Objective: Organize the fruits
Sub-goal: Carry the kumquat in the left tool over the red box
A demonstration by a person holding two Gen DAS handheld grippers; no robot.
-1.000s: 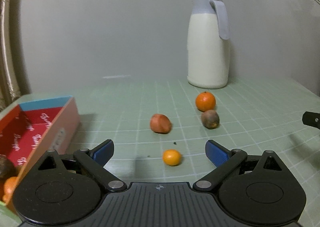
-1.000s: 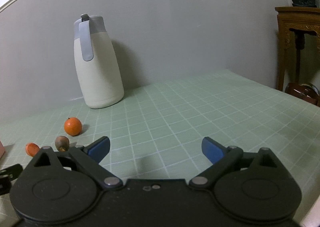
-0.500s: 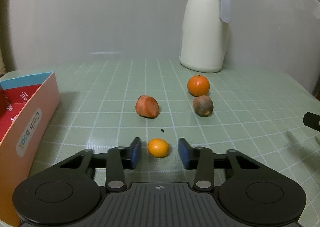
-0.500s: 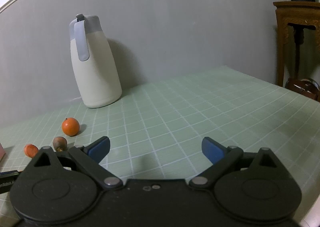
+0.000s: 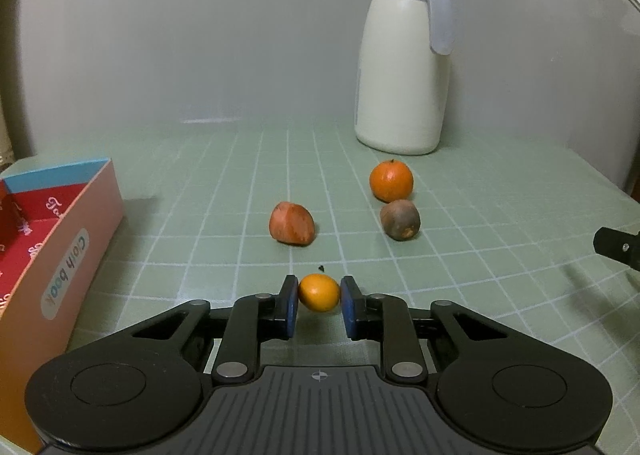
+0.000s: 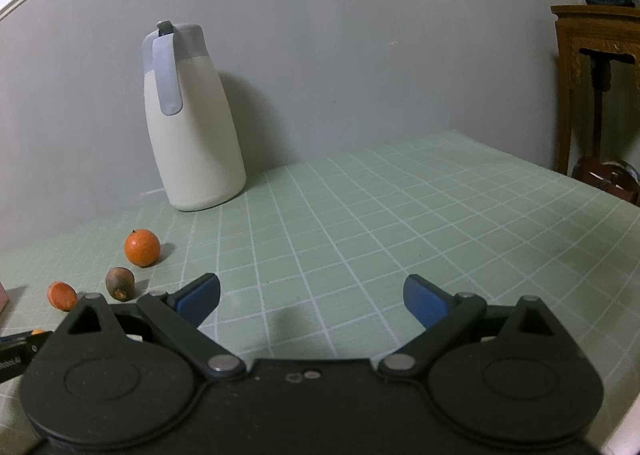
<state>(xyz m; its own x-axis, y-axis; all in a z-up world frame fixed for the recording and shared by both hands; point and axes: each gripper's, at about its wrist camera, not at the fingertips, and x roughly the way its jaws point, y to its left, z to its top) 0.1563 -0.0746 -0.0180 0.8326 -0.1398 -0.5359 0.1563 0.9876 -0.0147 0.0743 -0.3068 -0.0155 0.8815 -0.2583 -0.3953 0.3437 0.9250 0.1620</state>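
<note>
Green gridded tabletop (image 5: 480,255) is carrying a small orange fruit (image 5: 319,292), sitting between the left hand-held gripper (image 5: 319,305) pads, jaws just closing onto it; right hand-held gripper (image 6: 312,297) is gaping wide, empty.

The green gridded bench (image 5: 480,255) carries a cream jug (image 5: 400,71), an orange (image 5: 391,181), a brown fruit (image 5: 400,219), a red fruit (image 5: 291,223), a small orange (image 5: 319,292) and a box (image 5: 60,255).

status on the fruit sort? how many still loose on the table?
Done: cannot confirm; the box at the left shows only its red lining here. In hand: the left gripper has just closed on the small orange fruit, which looks to be on the table. Left: the reddish fruit, the round orange and the brown fruit. The right gripper is open and empty.
</note>
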